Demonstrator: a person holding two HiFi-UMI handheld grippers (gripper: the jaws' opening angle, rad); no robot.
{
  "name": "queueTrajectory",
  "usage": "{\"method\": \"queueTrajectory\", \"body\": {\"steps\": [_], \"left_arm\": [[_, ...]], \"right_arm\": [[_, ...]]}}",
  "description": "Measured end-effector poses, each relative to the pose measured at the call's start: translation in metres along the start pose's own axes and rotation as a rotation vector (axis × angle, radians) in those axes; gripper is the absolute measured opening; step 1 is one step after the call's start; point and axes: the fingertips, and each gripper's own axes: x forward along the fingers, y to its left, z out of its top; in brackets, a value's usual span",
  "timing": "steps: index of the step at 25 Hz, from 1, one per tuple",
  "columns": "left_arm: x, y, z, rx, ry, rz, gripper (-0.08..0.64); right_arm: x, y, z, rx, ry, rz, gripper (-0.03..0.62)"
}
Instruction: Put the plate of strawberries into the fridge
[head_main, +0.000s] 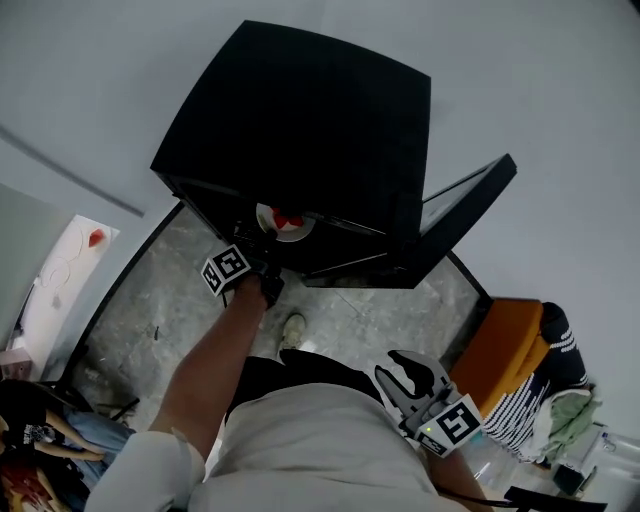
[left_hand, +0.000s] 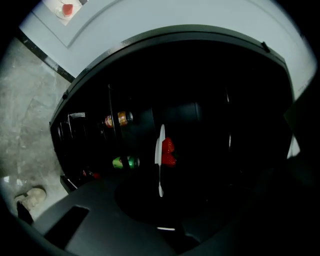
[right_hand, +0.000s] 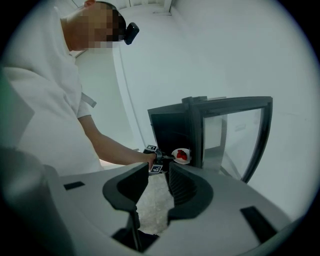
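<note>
A white plate with red strawberries hangs in the mouth of the black fridge, whose glass door stands open to the right. My left gripper is shut on the plate's near rim. In the left gripper view the plate shows edge-on with the strawberries against the dark inside. My right gripper is held back by the person's waist, open and holding nothing. The right gripper view looks past its own parted jaws to the plate and the left gripper.
Inside the fridge, on the left, lie an orange can and a green can. An orange seat with striped cloth stands at the right. A white table lies at the far left. Grey stone floor surrounds the fridge.
</note>
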Motion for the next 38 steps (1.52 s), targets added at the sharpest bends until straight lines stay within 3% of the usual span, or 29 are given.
{"method": "queueTrajectory", "body": {"steps": [7, 11, 20, 23, 26, 28, 33, 38], "left_arm": [[0.031, 0.016, 0.010, 0.006, -0.023, 0.058, 0.018], [0.036, 0.019, 0.013, 0.073, -0.028, 0.119, 0.018], [0.038, 0.028, 0.017, 0.434, 0.060, 0.360, 0.073], [0.036, 0.031, 0.020, 0.623, 0.121, 0.456, 0.100], [0.034, 0.030, 0.024, 0.747, 0.159, 0.534, 0.145], [0.035, 0.027, 0.029, 0.791, 0.148, 0.535, 0.158], [0.017, 0.019, 0.025, 0.776, 0.163, 0.481, 0.160], [-0.024, -0.003, 0.018, 0.775, 0.193, 0.372, 0.160]], "right_arm": [[-0.008, -0.029, -0.008, 0.006, 0.043, -0.020, 0.123], [-0.007, -0.038, -0.008, 0.022, 0.044, -0.023, 0.123], [0.002, -0.040, -0.008, 0.028, 0.039, -0.014, 0.123], [0.003, -0.035, -0.009, 0.030, 0.042, -0.011, 0.123], [0.005, -0.033, -0.012, 0.036, 0.052, -0.013, 0.123], [0.006, -0.031, -0.013, 0.038, 0.054, -0.014, 0.123], [0.014, -0.015, -0.011, 0.034, 0.036, -0.003, 0.123], [0.027, 0.011, -0.006, 0.016, 0.017, 0.022, 0.123]]}}
